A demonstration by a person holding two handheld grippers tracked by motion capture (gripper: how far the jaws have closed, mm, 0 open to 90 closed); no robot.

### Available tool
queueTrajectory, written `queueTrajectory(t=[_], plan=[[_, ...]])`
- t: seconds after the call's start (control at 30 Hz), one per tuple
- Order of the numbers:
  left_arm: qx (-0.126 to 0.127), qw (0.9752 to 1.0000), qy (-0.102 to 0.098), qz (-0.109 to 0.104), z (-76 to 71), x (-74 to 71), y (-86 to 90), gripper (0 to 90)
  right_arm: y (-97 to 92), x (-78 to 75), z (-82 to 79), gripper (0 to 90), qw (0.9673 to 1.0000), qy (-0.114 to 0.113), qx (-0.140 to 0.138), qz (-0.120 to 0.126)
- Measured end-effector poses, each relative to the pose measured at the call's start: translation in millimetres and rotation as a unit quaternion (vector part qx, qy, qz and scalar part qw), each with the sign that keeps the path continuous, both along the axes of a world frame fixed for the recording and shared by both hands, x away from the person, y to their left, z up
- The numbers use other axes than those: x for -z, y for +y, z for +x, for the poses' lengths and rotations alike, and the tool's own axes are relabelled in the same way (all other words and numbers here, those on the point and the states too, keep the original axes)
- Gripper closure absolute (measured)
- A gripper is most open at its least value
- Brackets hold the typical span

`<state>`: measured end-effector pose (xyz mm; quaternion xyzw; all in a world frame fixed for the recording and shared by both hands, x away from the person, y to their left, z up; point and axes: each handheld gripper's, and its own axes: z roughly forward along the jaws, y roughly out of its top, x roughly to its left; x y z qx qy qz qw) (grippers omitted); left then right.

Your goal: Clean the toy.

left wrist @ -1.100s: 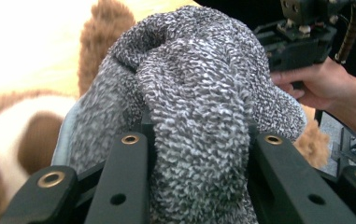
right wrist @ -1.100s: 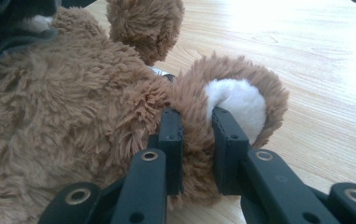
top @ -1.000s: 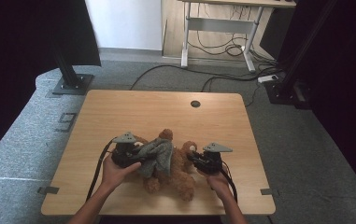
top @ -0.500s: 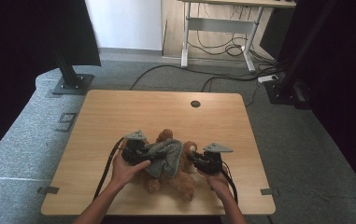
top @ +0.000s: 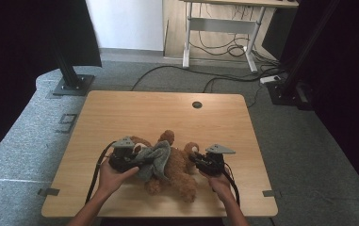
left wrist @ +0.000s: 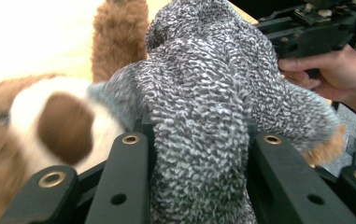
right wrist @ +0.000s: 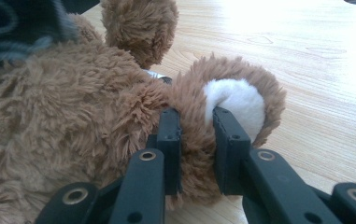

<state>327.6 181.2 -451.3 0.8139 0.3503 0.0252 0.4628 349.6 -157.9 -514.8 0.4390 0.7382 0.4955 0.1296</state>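
A brown teddy bear (top: pixel 183 165) lies on the wooden table (top: pixel 167 110) near its front edge. A grey knit cloth (top: pixel 155 157) is draped over the bear's left side. My left gripper (top: pixel 137 160) is shut on this cloth; in the left gripper view the knit (left wrist: pixel 203 107) bulges up between the jaws of my left gripper (left wrist: pixel 199 144), beside the bear's white and brown muzzle (left wrist: pixel 63 126). My right gripper (top: pixel 194 158) is shut on the bear's ear (right wrist: pixel 238 95), pinched between the jaws of my right gripper (right wrist: pixel 196 123).
A round cable hole (top: pixel 196 104) sits at the far middle of the table. Cables trail from both grippers toward the front edge. Beyond the table stand a black stand base (top: pixel 72 84) and a desk frame (top: pixel 219 42) on grey carpet.
My left gripper carried the grey cloth rightward over the bear, then came back left and a little nearer to the front edge. The right gripper kept still on the ear.
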Motion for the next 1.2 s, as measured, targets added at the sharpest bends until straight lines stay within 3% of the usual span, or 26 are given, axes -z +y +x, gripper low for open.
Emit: queueTrajectory(t=[0.17,0.33,0.63,1.2], plan=[[0.030,0.9994,0.005,-0.020,-18.6,-0.6,0.4,67.6,0.1,0.9,0.9,74.3,1.0000,0.001,0.002,0.000],[0.050,0.9986,0.015,0.004,-29.2,13.1,-8.0,67.6,-0.2,1.0,0.9,74.0,1.0000,0.001,0.001,0.000],[0.028,0.9989,0.038,0.001,-30.5,34.1,15.6,67.6,-1.9,1.7,0.6,73.7,1.0000,0.002,0.002,0.003],[-0.002,0.9988,0.046,-0.018,-33.8,39.5,44.0,67.4,-4.8,1.9,0.2,73.3,1.0000,-0.001,0.008,0.001]])
